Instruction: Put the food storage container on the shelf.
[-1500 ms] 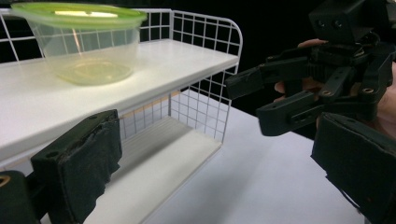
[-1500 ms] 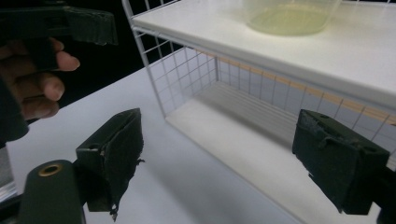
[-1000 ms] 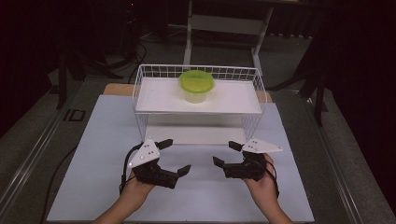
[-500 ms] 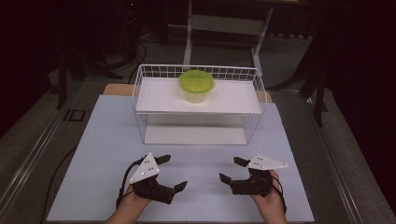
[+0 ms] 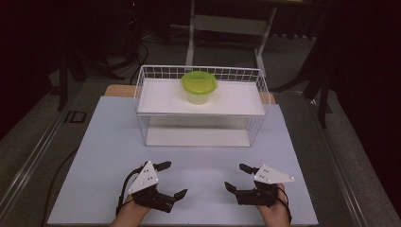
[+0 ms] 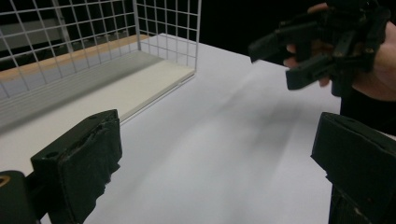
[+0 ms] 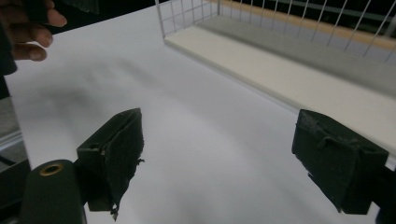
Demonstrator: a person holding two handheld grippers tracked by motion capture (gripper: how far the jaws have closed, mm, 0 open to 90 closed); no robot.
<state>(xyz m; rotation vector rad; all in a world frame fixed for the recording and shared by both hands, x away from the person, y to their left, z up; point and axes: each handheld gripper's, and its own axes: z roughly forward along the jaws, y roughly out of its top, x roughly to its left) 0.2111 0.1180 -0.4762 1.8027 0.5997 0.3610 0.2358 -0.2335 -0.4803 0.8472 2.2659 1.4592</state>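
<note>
A lime-green lidded bowl (image 5: 199, 86) stands on the upper shelf of a white wire rack (image 5: 142, 97) at the back of the table. My left gripper (image 5: 171, 179) is at the front left of the white tabletop (image 5: 99, 142), open, nothing between its jaws. My right gripper (image 5: 238, 176) sits at the front right, also open and empty. The two point inward toward each other. In the left gripper view the right gripper (image 6: 289, 56) and the hand holding it appear at the upper right. The rack's lower shelf (image 7: 261, 60) runs past the right gripper's jaws.
A metal stand (image 5: 227, 23) rises behind the table on a dark floor. A cable (image 5: 56, 175) trails off the left table edge. A wooden strip (image 5: 118, 90) lies under the rack's back left corner. Bare white surface lies between the grippers and the rack.
Both grippers have pulled back toward the table's front edge, away from the rack, and stayed open. The bowl has not moved.
</note>
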